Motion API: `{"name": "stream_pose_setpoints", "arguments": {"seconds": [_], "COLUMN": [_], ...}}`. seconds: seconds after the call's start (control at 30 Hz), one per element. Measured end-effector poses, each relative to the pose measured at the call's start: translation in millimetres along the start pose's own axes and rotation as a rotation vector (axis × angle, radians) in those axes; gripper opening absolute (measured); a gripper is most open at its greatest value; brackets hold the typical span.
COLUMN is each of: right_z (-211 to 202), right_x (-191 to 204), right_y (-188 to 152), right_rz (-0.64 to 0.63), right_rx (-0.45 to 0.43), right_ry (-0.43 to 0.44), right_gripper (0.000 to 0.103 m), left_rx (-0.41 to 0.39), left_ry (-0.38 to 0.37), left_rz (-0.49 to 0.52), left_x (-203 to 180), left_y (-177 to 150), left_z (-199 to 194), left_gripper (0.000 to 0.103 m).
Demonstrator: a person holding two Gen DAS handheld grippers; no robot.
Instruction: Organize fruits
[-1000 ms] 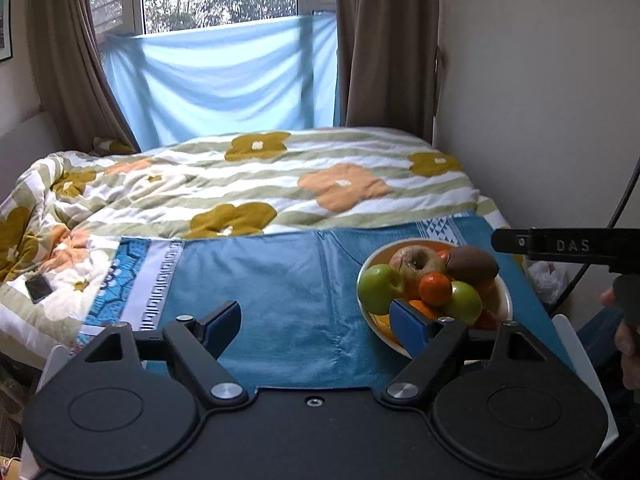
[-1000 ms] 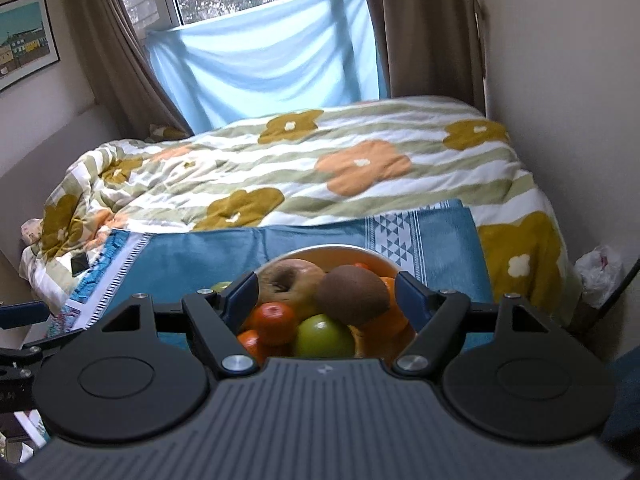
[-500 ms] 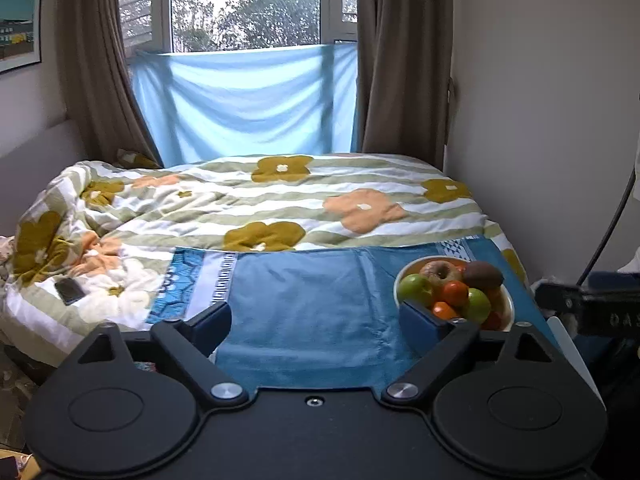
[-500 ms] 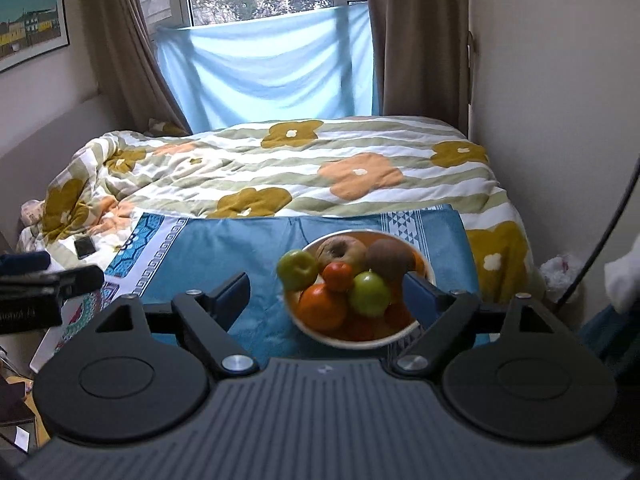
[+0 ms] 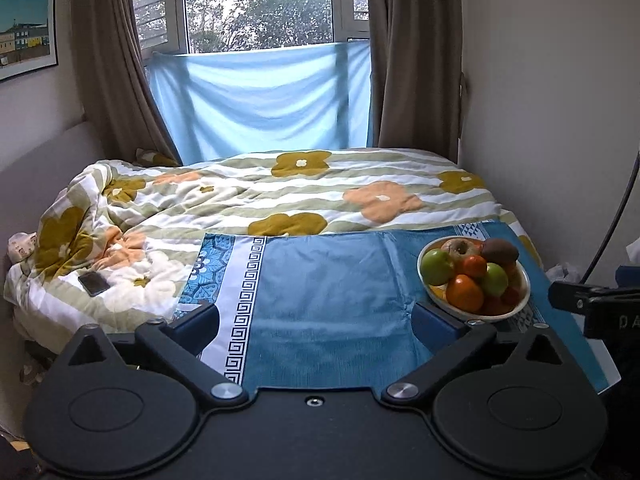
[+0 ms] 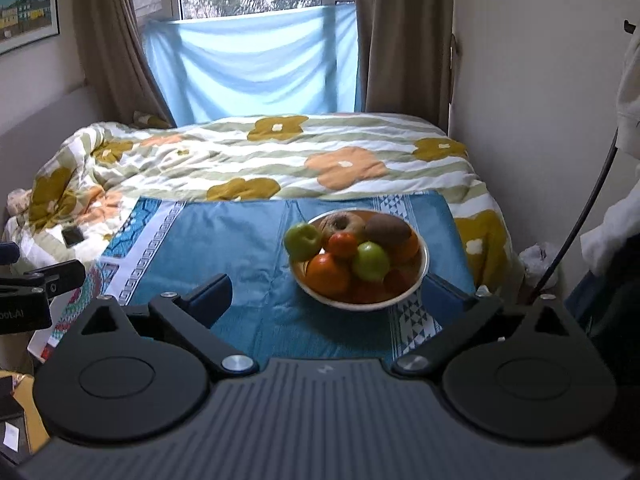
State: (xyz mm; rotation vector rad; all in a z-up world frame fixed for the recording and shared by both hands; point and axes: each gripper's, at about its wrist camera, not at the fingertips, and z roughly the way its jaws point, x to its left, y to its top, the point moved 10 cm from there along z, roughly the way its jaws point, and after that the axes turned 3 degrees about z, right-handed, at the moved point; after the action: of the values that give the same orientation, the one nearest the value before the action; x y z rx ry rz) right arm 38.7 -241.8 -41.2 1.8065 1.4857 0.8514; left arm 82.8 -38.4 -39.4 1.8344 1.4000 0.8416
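Both tools, left [image 5: 316, 320] and right [image 6: 326, 298], gape wide, empty, back from the heaped bowl [image 6: 423, 268]; fruit all inside, so early or finished.

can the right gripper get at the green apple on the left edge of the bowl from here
Probably yes: the right gripper is open and empty, the green apple sits exposed at the bowl rim, nothing between.

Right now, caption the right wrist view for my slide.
Open right gripper faces a bowl of apples and oranges on a blue cloth.
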Motion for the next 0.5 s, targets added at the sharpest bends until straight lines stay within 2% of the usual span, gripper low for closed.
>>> {"name": "stream_pose_setpoints", "arguments": {"seconds": [0.5], "right_z": [3.7], "right_x": [1.5], "right_y": [-4.6], "right_rz": [0.02], "right_rx": [0.02], "right_ry": [-0.008], "right_gripper": [0.103], "left_rx": [-0.001], "left_ry": [-0.011], "left_rz": [-0.014], "left_x": [4.0], "left_y": [0.1], "left_z": [1.5], "left_gripper": [0.103]}}
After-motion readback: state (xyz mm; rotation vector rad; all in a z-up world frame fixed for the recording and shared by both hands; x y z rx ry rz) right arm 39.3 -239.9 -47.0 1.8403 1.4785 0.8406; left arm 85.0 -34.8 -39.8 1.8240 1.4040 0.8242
